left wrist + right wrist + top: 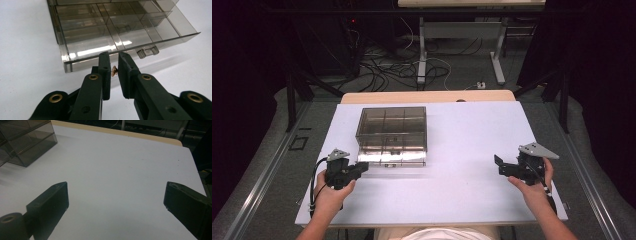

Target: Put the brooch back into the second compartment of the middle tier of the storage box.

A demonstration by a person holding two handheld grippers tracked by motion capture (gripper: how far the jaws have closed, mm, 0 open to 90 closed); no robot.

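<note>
The left gripper [114, 62] is clamped on a tiny brass screw [114, 71], pinched between the pads just short of the open front of the box [82, 42], which stands toward the far left of the worktop [472, 150]. My guess is the screw is bound for one of the box's compartments. The hold looks thin: the screw sits low between the jaws and catches only a small part of the pads, so a jolt or a slight easing of the squeeze could let it drop onto the worktop and roll under the box lip. Nudging the light plastic box with a jaw could also shove it away. The right gripper [116, 195] hangs with jaws wide apart and empty over the near right edge. Hard to tell: the screw's exact shape, and which compartment the jaws point at, since the smoky walls overlap.
</note>
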